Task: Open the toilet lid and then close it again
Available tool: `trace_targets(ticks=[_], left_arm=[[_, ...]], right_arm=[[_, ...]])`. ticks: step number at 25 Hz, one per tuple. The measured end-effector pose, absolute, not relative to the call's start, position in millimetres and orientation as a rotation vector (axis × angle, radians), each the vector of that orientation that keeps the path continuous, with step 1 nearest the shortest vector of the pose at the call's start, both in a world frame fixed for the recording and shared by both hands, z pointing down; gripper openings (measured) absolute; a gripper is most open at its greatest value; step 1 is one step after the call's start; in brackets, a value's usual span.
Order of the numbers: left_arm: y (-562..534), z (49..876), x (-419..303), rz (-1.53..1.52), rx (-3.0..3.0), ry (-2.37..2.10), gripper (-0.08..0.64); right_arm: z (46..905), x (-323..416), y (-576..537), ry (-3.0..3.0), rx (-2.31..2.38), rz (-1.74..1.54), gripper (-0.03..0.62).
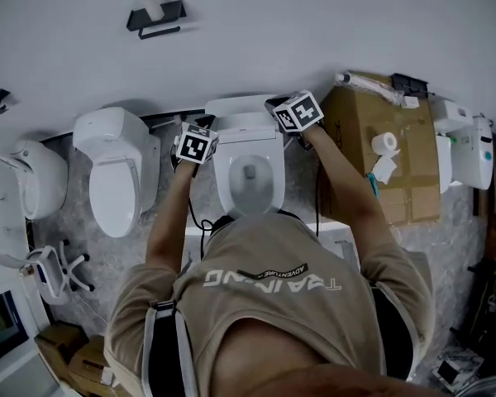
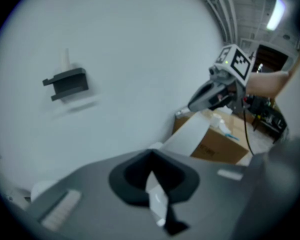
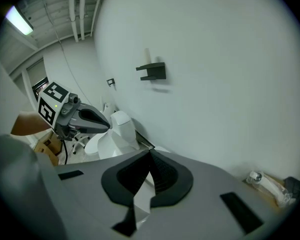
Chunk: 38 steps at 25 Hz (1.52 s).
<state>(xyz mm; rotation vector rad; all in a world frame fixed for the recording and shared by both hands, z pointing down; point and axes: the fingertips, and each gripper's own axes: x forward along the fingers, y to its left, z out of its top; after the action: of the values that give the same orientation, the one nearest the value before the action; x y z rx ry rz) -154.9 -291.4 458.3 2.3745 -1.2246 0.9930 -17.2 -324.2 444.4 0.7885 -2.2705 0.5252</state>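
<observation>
Lid [image 1: 241, 110]: raised above bowl [image 1: 248, 176], each side edge pinched between closed jaws of left gripper [image 2: 155, 196] and right gripper [image 3: 140, 199].

The head view looks steeply down from above the person [image 1: 264, 304]. Each gripper view rides close behind its jaws, at opposite edges of the raised white plastic toilet lid [image 2: 187, 134], facing the pale wall [image 1: 314, 23] (tilted upward). All share the black wall-mounted holder [image 1: 155, 16]; the left gripper view sees the right gripper [image 2: 192, 105], the right gripper view the left gripper [image 3: 104, 123].
</observation>
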Motion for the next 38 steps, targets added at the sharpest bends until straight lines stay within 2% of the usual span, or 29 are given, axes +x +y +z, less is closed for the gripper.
trace_targets(ticks=[19, 38], left_arm=[[-183, 494, -153, 1.034, 2.218, -1.256, 0.003], [-85, 561, -147, 1.028, 2.224, -0.832, 0.003]], right_arm=[[486, -2, -210, -2.345, 0.752, 0.657, 0.012], [566, 19, -115, -2.042, 0.945, 0.814, 0.012]])
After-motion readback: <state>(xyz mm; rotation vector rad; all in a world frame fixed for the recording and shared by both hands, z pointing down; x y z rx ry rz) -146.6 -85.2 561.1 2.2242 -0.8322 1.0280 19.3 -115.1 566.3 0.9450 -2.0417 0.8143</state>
